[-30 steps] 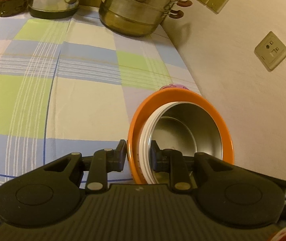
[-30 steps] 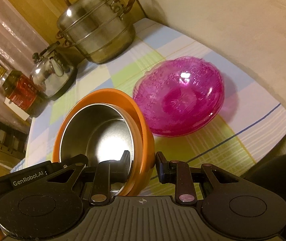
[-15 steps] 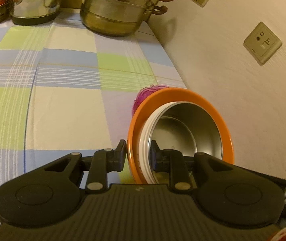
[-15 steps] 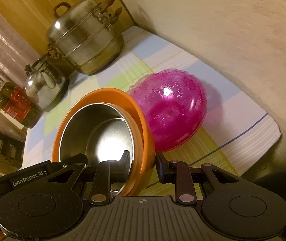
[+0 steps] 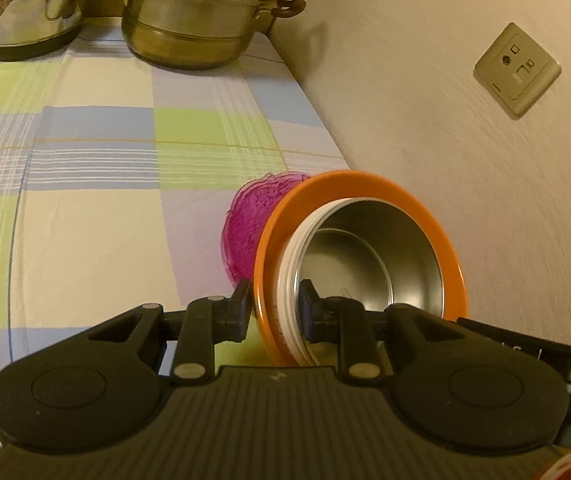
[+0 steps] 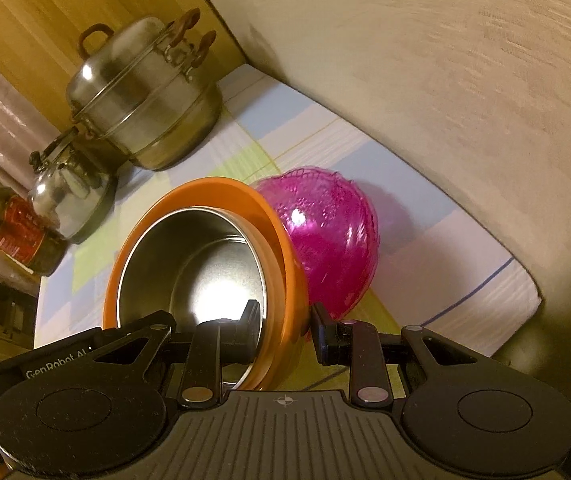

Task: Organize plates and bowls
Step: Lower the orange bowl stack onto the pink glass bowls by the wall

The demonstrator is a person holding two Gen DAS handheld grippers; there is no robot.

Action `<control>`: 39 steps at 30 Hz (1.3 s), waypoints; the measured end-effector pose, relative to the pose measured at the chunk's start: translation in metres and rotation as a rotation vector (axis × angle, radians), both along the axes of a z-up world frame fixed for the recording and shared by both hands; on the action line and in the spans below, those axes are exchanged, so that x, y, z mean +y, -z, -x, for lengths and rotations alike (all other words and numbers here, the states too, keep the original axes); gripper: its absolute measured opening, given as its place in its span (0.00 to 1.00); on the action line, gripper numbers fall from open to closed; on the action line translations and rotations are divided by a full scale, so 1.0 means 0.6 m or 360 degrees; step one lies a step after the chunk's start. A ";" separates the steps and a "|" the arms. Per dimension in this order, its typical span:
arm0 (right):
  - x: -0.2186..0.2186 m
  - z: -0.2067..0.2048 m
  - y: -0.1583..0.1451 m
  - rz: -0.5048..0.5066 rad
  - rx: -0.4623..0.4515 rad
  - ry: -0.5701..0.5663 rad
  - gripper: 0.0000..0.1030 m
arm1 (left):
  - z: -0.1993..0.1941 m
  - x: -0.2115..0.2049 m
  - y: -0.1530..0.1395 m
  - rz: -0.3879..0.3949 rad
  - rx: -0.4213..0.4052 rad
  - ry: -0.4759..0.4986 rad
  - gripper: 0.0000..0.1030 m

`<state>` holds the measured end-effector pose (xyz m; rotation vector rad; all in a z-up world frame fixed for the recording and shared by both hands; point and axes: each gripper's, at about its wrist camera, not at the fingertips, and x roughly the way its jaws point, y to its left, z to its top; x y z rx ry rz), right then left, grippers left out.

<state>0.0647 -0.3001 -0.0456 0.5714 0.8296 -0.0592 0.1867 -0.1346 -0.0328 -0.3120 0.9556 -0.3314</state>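
Note:
A nested stack hangs tilted above the table: an orange bowl (image 5: 349, 177) (image 6: 221, 186), a white bowl (image 5: 288, 264) inside it, and a steel bowl (image 5: 365, 256) (image 6: 189, 256) innermost. My left gripper (image 5: 274, 307) is shut on the stack's rim, one finger outside the orange wall and one inside the steel bowl. On the opposite side of the rim my right gripper (image 6: 285, 326) is shut the same way. A pink translucent bowl (image 5: 247, 232) (image 6: 325, 240) rests on the checked tablecloth (image 5: 85, 160) just behind the stack, partly hidden by the orange rim.
At the back of the table stand a steel steamer pot (image 5: 197, 12) (image 6: 141, 96), a kettle (image 5: 33, 4) (image 6: 69, 192) and an oil bottle (image 6: 13, 232). A wall with a socket plate (image 5: 517, 70) runs close along the table's right side. The table's corner (image 6: 521, 296) lies near the pink bowl.
Both grippers have carried the stack across the table toward the pink bowl, which the orange rim now overlaps. The grips have not changed.

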 end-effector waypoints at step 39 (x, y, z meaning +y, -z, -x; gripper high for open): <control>-0.075 -0.158 0.067 -0.0040 0.0222 -0.0025 0.26 | -0.137 -0.046 0.084 -0.0009 0.0237 0.0009 0.21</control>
